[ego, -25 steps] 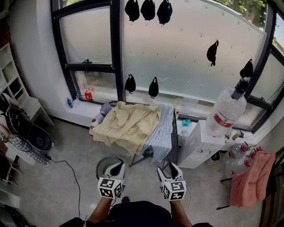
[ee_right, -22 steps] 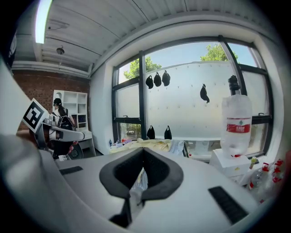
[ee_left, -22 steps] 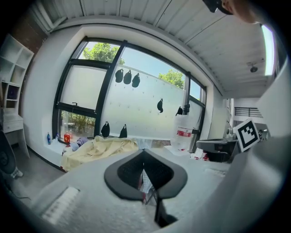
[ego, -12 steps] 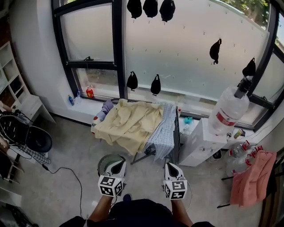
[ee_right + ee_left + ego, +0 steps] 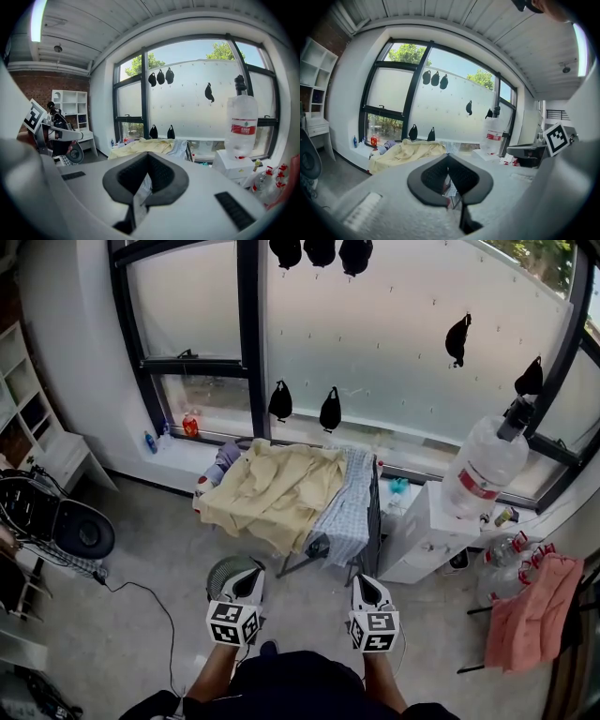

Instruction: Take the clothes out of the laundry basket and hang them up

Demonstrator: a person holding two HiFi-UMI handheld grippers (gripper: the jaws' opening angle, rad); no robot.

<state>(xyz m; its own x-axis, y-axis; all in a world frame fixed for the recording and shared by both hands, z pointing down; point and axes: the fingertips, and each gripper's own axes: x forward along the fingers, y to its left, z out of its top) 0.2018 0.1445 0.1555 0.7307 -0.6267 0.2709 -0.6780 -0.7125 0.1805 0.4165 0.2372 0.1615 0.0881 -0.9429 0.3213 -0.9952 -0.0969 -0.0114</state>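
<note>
Laundry basket [image 5: 221, 574] stands on the floor at 11 o'clock of the left gripper [image 5: 251, 576], whose jaws remain pressed together and empty. At 12 o'clock, a yellow garment [image 5: 277, 488] and checked shirt [image 5: 345, 507] drape the drying rack [image 5: 374, 521]. The jaws of the right gripper [image 5: 362, 581], apart a second ago, now meet on nothing.

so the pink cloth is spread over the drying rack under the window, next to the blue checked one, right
Not pink. The cloth spread over the drying rack next to the blue checked one is pale yellow, as the head view shows. The pink cloth hangs apart at the far right.
</note>
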